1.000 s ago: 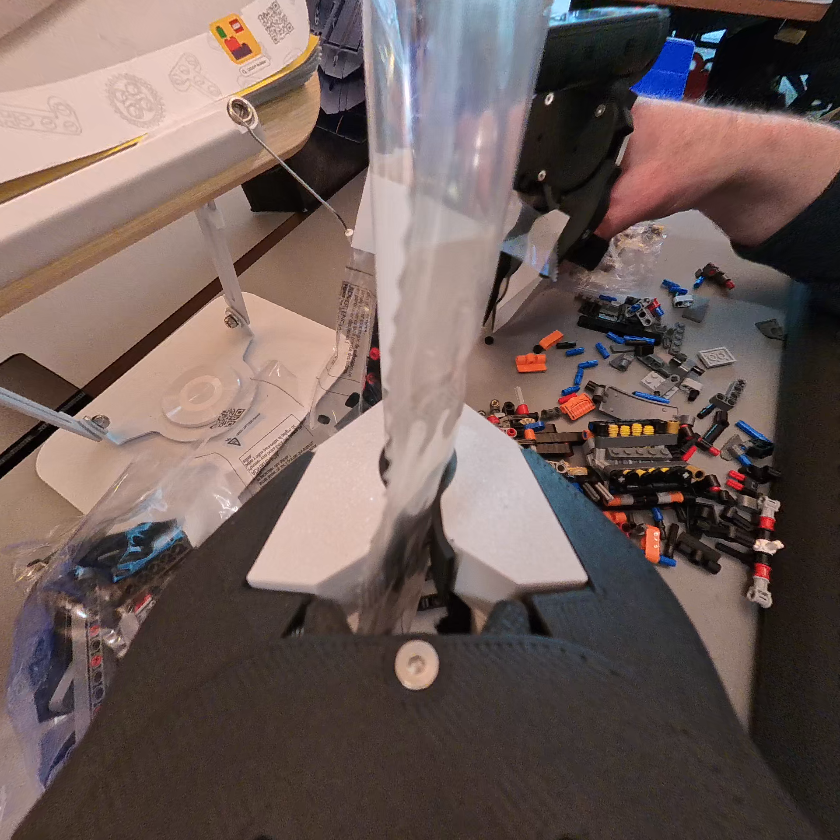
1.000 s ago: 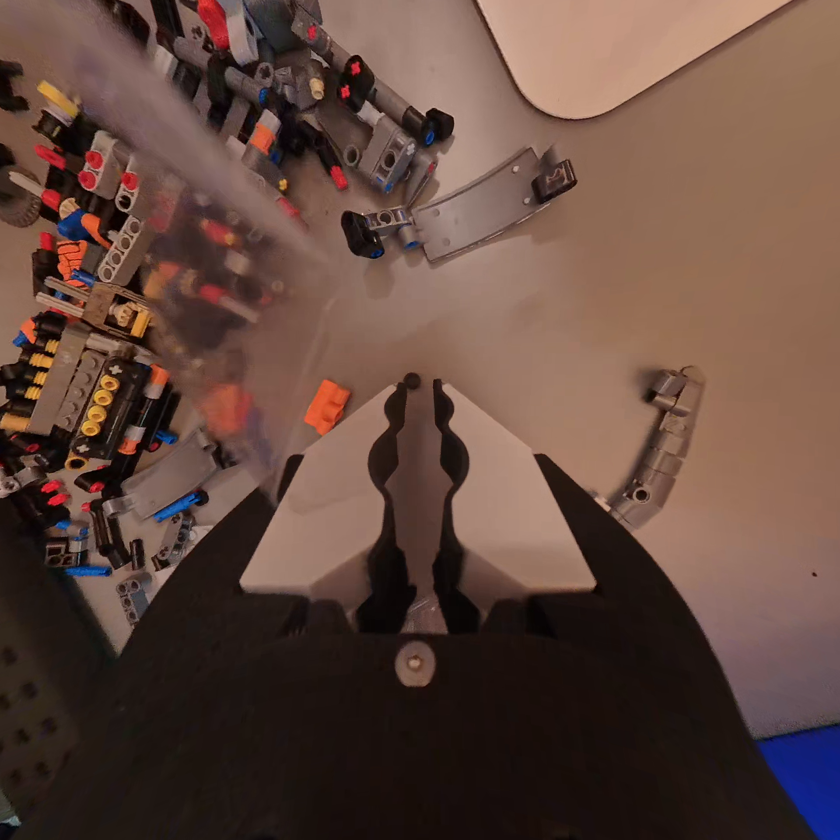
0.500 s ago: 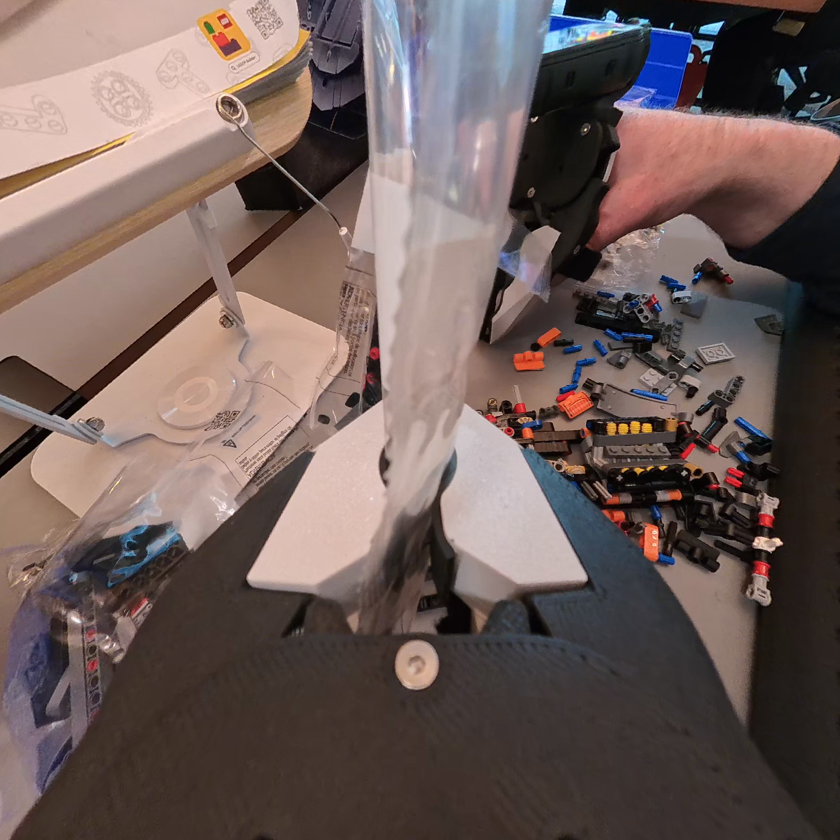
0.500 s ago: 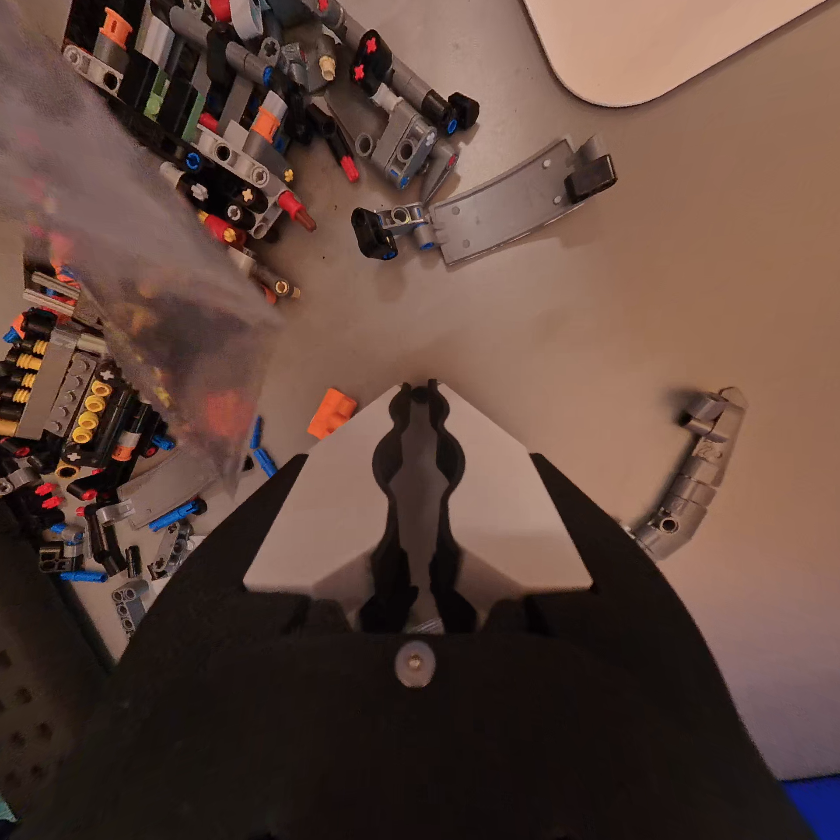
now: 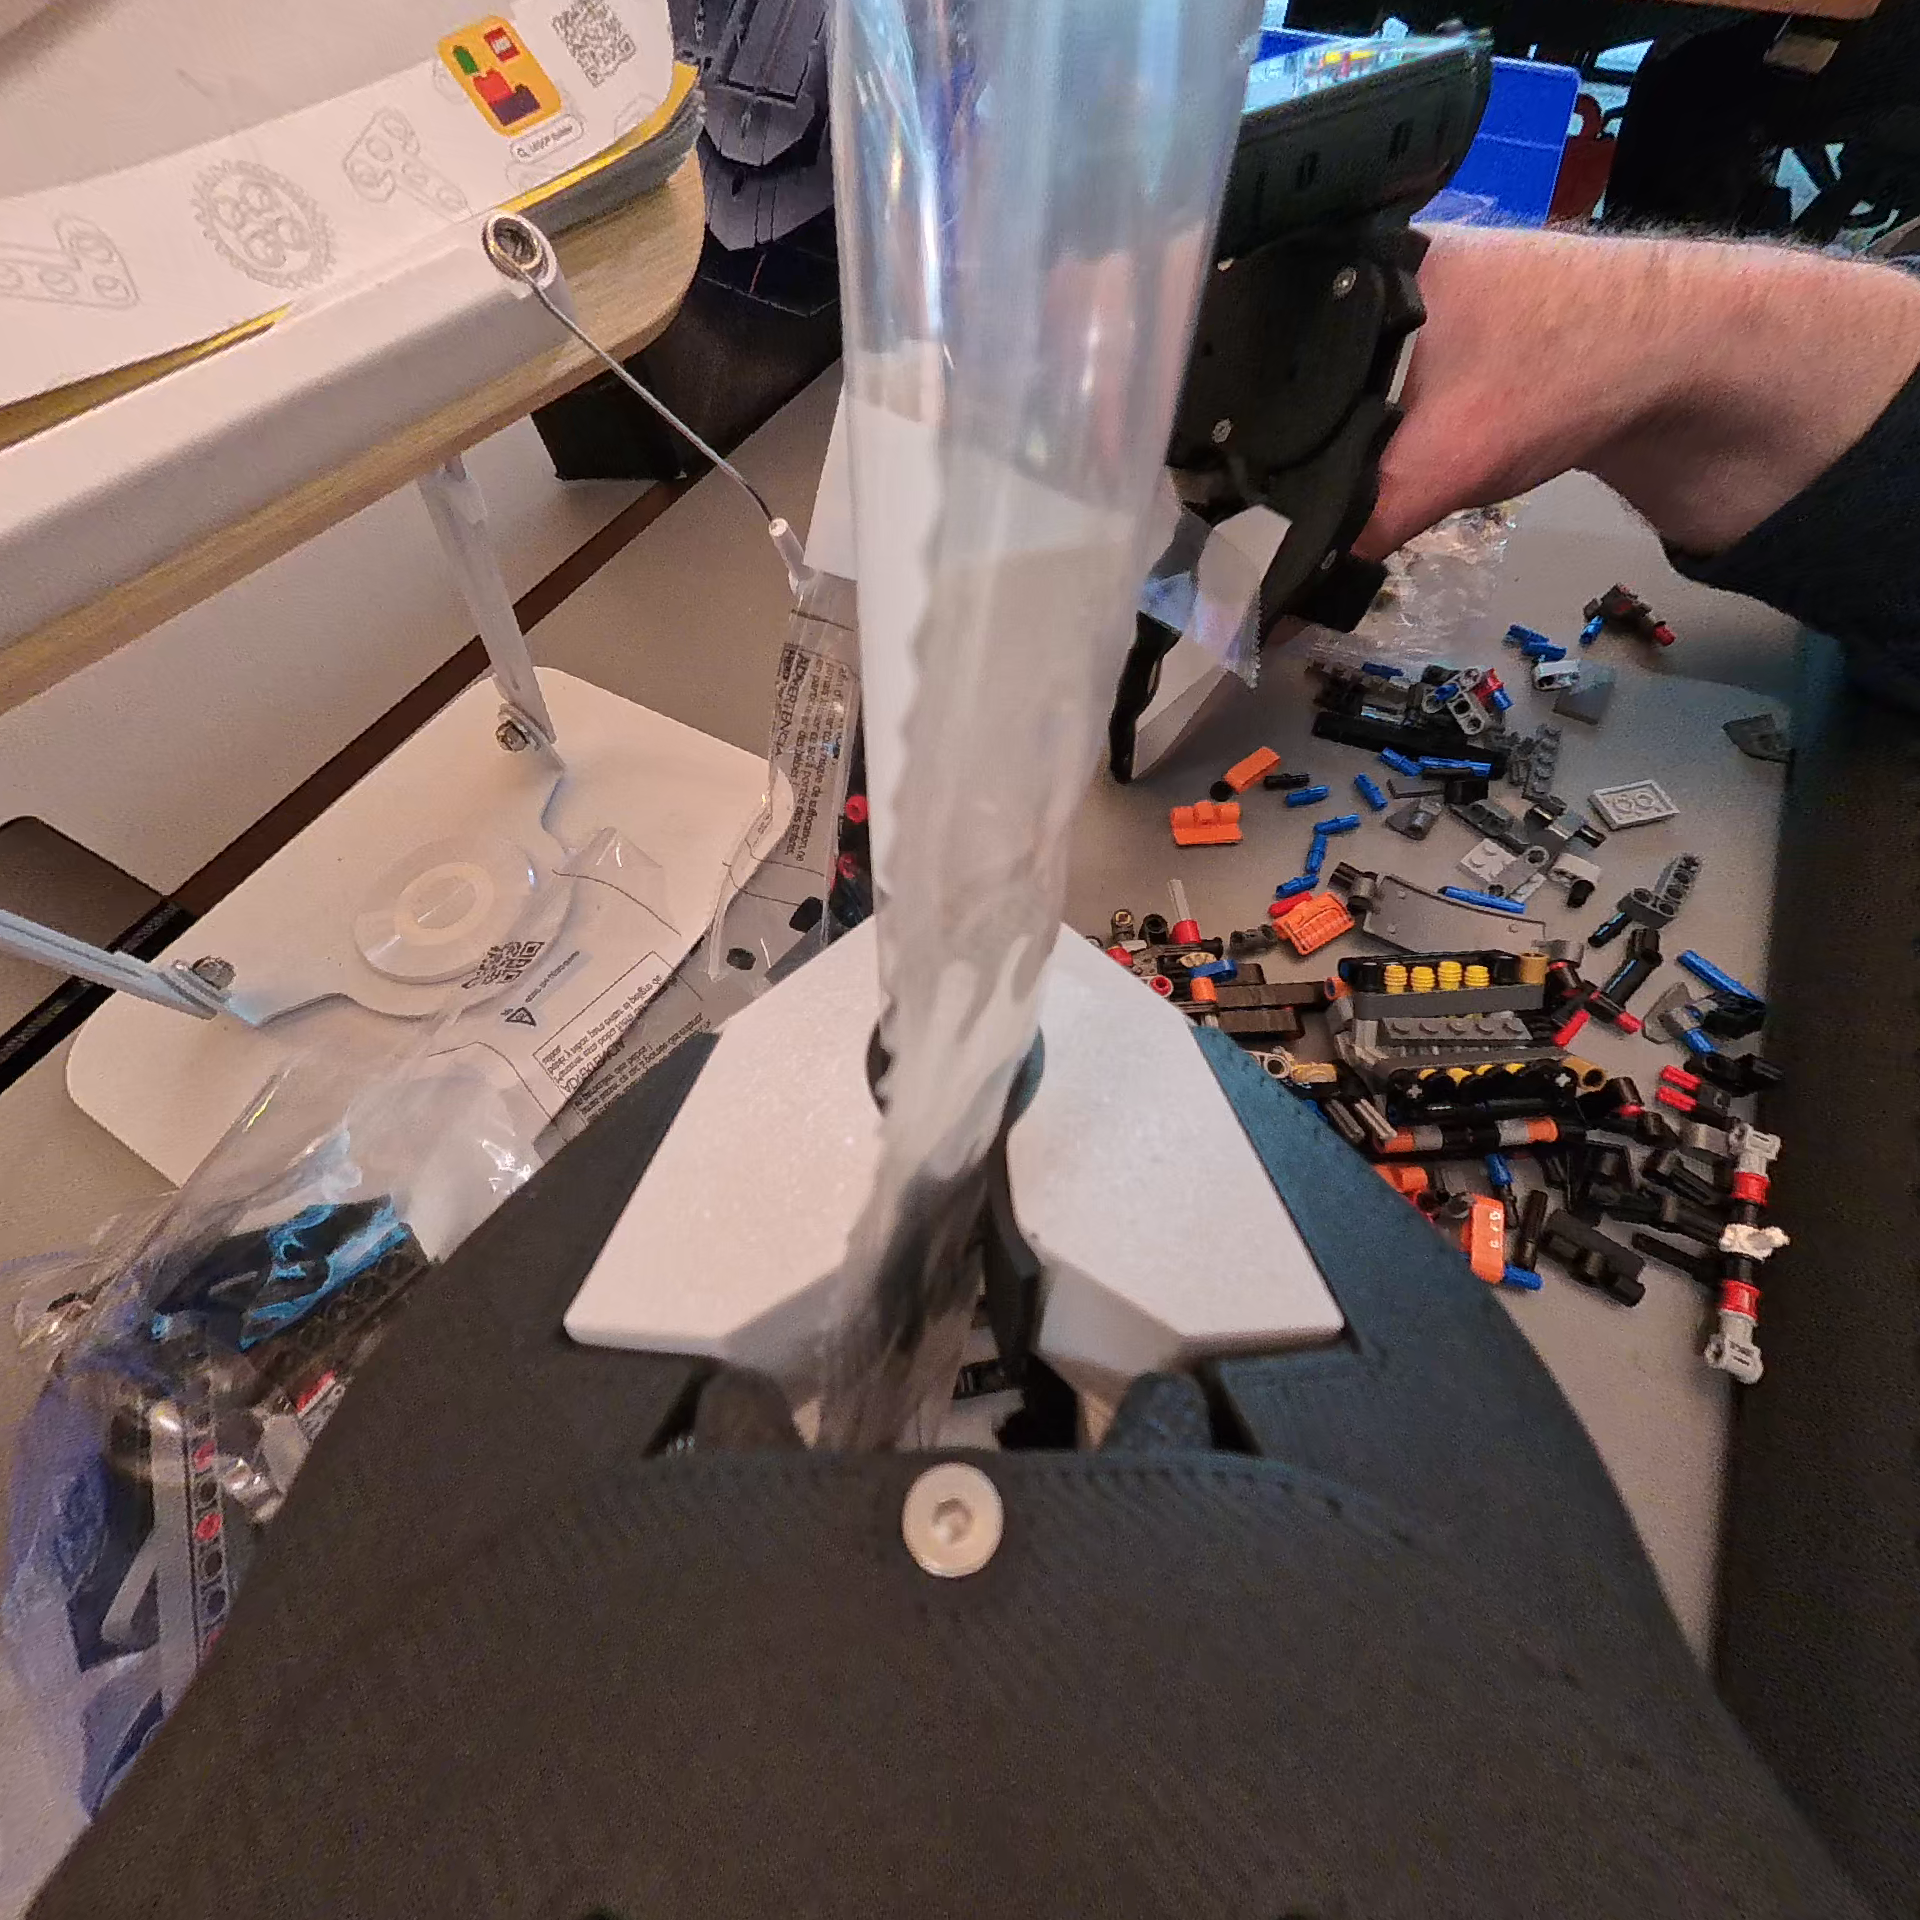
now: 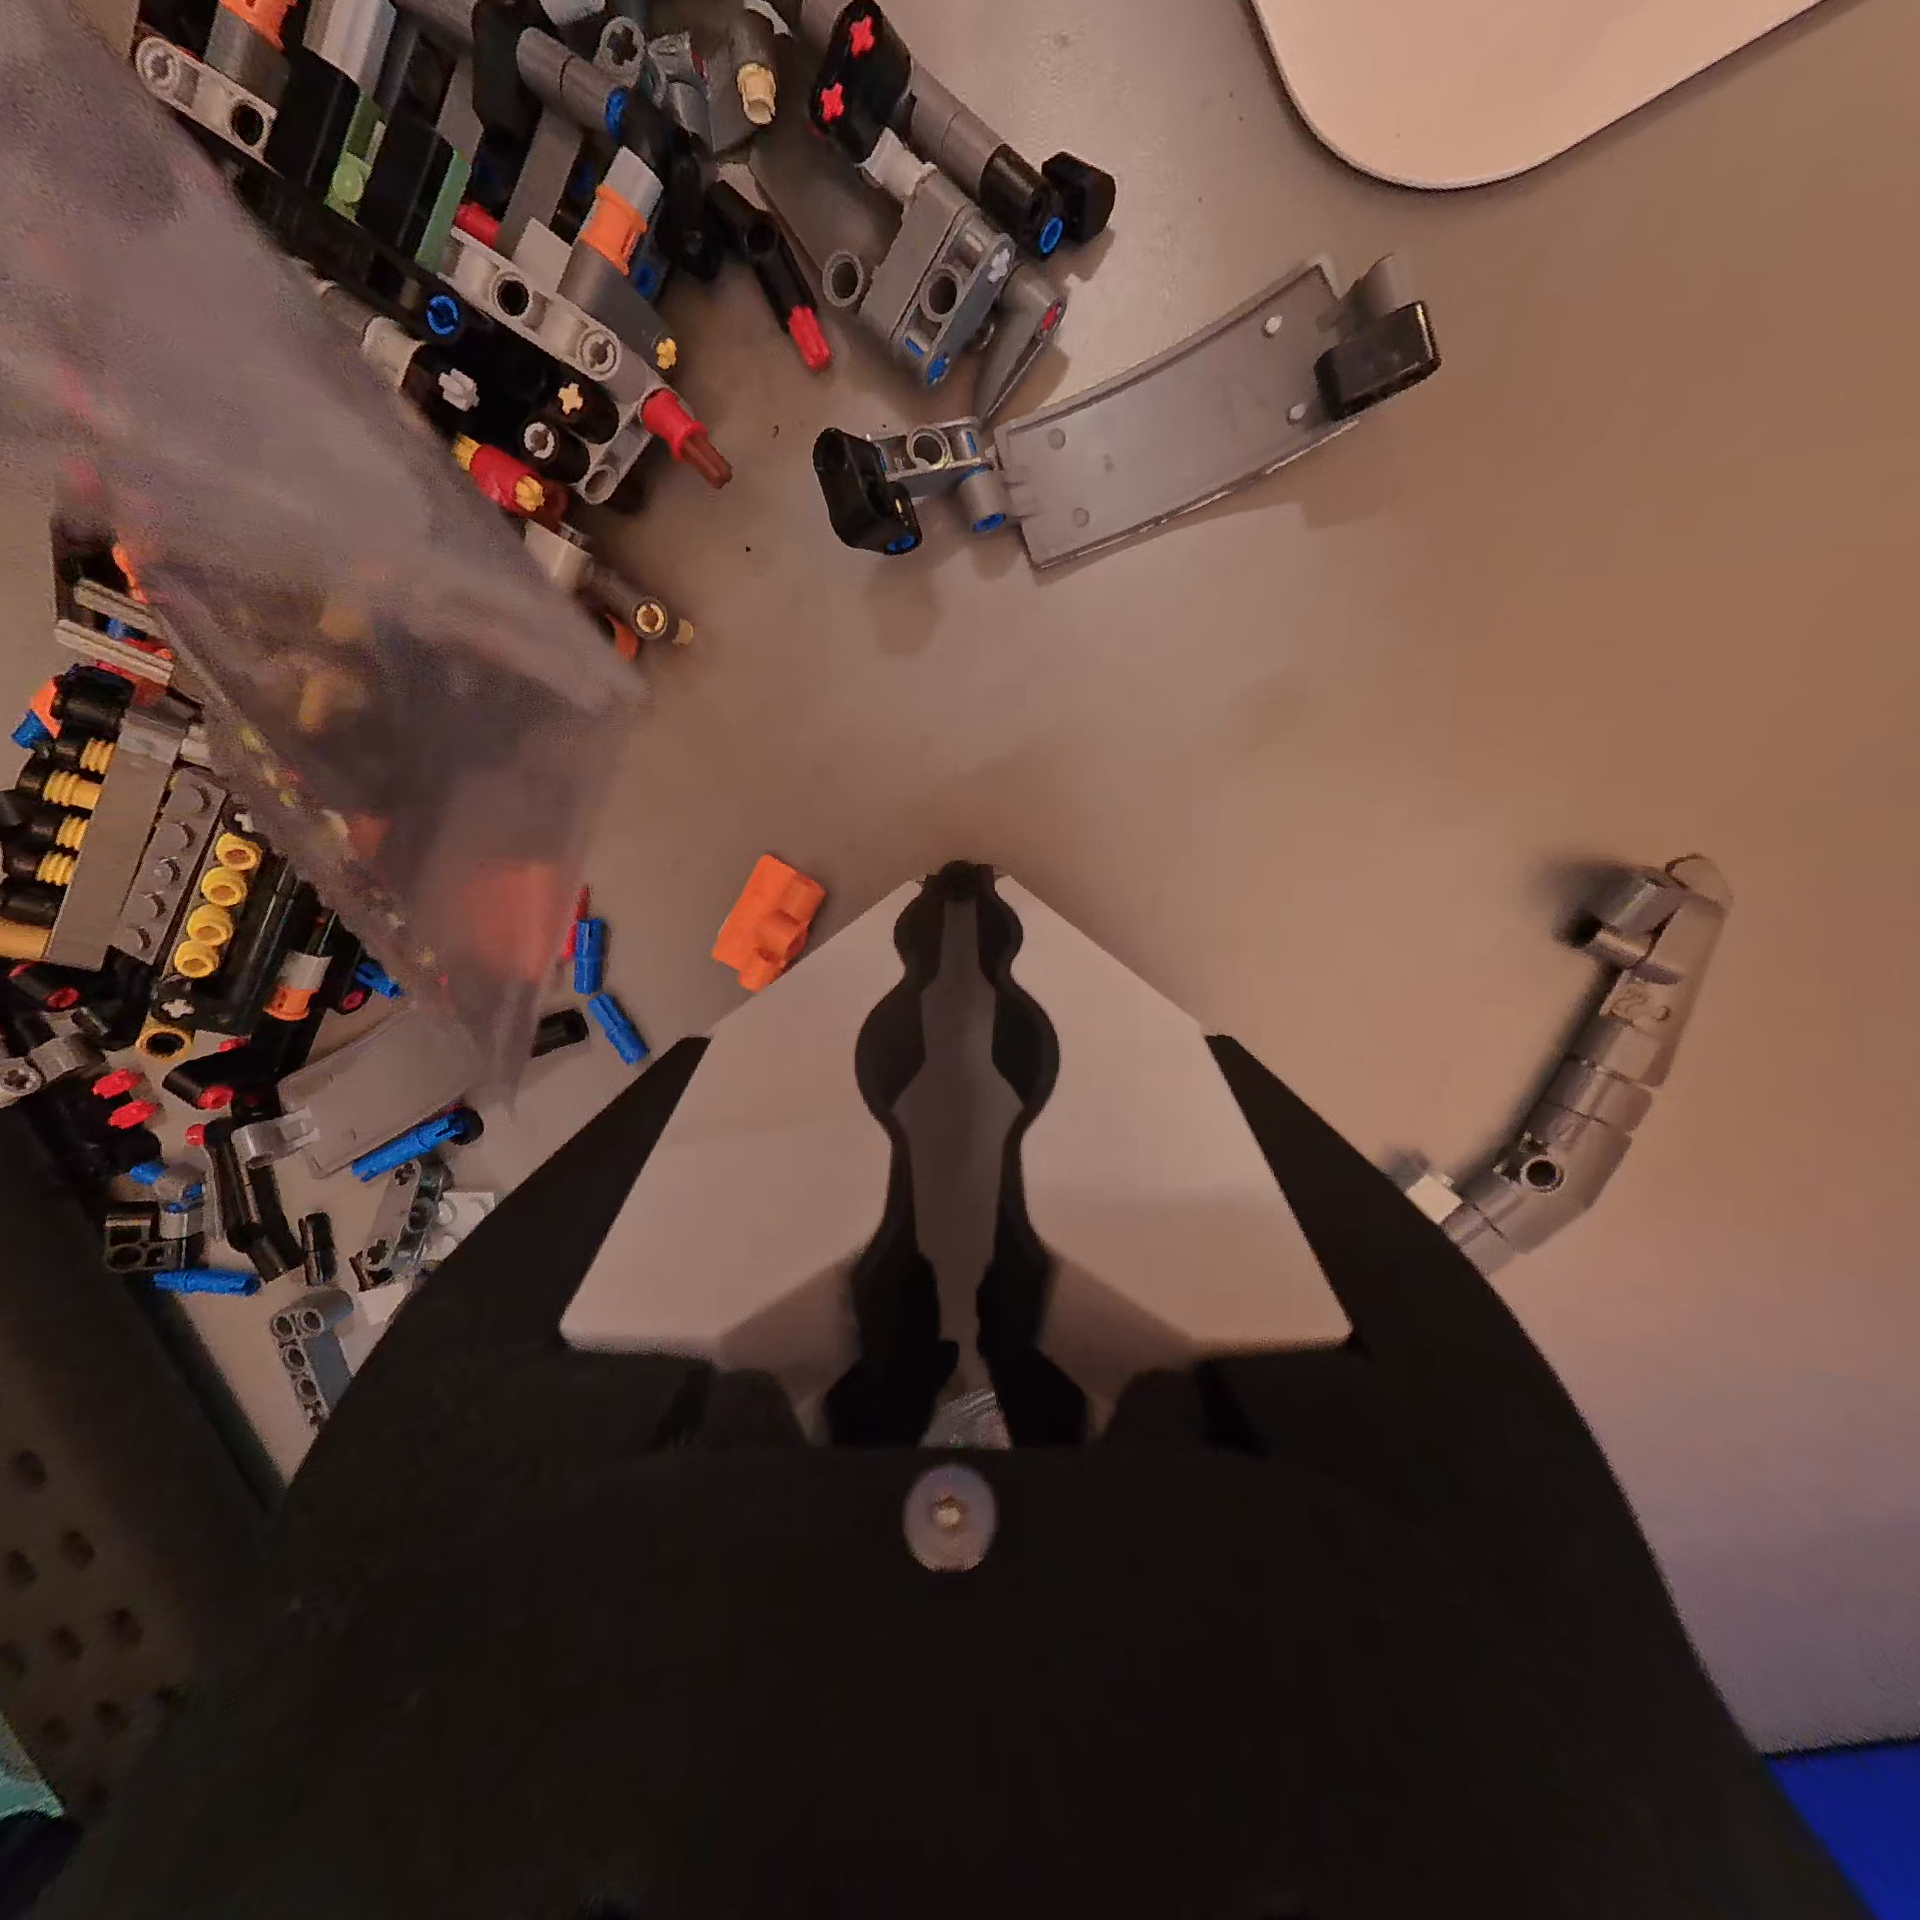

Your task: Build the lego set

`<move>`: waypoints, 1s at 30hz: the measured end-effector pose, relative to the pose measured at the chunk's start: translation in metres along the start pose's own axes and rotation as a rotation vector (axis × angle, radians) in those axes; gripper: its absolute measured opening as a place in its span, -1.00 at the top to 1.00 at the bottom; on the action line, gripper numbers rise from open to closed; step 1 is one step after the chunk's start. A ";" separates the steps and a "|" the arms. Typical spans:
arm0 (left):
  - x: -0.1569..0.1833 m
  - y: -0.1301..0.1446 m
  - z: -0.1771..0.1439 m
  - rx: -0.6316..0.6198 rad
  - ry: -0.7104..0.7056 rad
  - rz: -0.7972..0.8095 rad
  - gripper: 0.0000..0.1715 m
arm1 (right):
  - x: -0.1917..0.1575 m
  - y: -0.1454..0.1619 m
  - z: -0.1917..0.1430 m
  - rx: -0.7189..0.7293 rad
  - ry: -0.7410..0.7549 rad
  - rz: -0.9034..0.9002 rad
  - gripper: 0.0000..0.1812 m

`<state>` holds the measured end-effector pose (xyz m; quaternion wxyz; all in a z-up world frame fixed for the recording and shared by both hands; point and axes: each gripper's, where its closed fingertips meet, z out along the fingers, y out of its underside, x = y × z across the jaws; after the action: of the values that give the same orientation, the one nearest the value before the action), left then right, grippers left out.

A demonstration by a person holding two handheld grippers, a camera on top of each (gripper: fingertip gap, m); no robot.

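Note:
My left gripper [image 5: 966, 966] is shut on a clear plastic bag [image 5: 997, 520] that stands up out of its jaws; the bag also shows blurred in the right wrist view [image 6: 312, 623]. Loose lego pieces [image 5: 1455, 1039] lie spread over the grey table, among them a block with yellow studs [image 6: 156, 873]. My right gripper [image 6: 956, 883], held by a hand [image 5: 1558, 384], points down at the table beside an orange piece [image 6: 767, 920]. Its jaws are closed on what looks like a small black pin at the tips. It also shows in the left wrist view [image 5: 1127, 748].
An instruction booklet [image 5: 260, 177] rests on a stand with a white base [image 5: 312, 987]. Sealed bags of parts [image 5: 208, 1403] lie at the lower left. A grey curved panel [image 6: 1174, 436] and a grey curved link piece [image 6: 1600, 1070] lie apart from the pile. There is about 20 cm between the tips of the two grippers.
My right gripper has come lower toward the table, so the pieces look larger. The clear bag has drifted left in the right wrist view. My left gripper still holds the bag.

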<state>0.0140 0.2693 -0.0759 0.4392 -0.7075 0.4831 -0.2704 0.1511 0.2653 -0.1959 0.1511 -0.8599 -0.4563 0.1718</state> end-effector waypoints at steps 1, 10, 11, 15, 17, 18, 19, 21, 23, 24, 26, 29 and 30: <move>0.000 0.000 0.000 0.000 0.000 0.000 1.00 | 0.000 0.001 -0.001 -0.004 -0.001 0.002 0.97; 0.001 0.000 0.000 -0.002 0.006 0.003 1.00 | 0.006 -0.009 -0.047 0.134 0.023 0.037 1.00; 0.002 0.000 0.000 -0.002 0.006 0.004 1.00 | 0.006 -0.010 -0.051 0.148 0.023 0.040 1.00; 0.002 -0.001 0.001 -0.002 0.006 0.004 1.00 | -0.002 -0.007 -0.041 0.129 -0.018 0.019 0.91; 0.002 0.000 0.001 -0.004 0.006 0.005 1.00 | -0.008 -0.003 -0.029 0.071 -0.028 -0.005 0.85; 0.002 0.000 0.001 -0.003 0.006 0.005 1.00 | -0.012 -0.001 -0.024 0.045 -0.039 -0.020 0.83; 0.002 0.000 0.000 -0.002 0.005 0.005 1.00 | -0.015 0.000 -0.021 0.026 -0.048 -0.030 0.82; 0.002 -0.001 -0.001 0.001 0.005 0.005 1.00 | -0.021 0.002 -0.017 0.004 -0.066 -0.039 0.81; 0.001 -0.001 -0.001 0.002 0.006 0.004 1.00 | -0.024 0.002 -0.016 -0.003 -0.078 -0.043 0.83; 0.001 -0.001 -0.001 0.002 0.007 0.004 1.00 | -0.026 0.002 -0.015 -0.007 -0.084 -0.046 0.83; 0.002 0.000 -0.001 -0.001 0.009 0.005 1.00 | -0.031 0.004 -0.012 -0.024 -0.096 -0.055 0.84; 0.002 0.001 0.000 -0.005 0.009 0.008 1.00 | -0.035 0.007 -0.003 -0.070 -0.098 -0.068 0.85; 0.002 0.001 0.000 -0.006 0.008 0.009 1.00 | -0.035 0.009 0.000 -0.089 -0.094 -0.073 0.86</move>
<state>0.0149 0.2671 -0.0766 0.4364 -0.7055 0.4889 -0.2700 0.1394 0.2310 -0.1943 0.0973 -0.8395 -0.5012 0.1859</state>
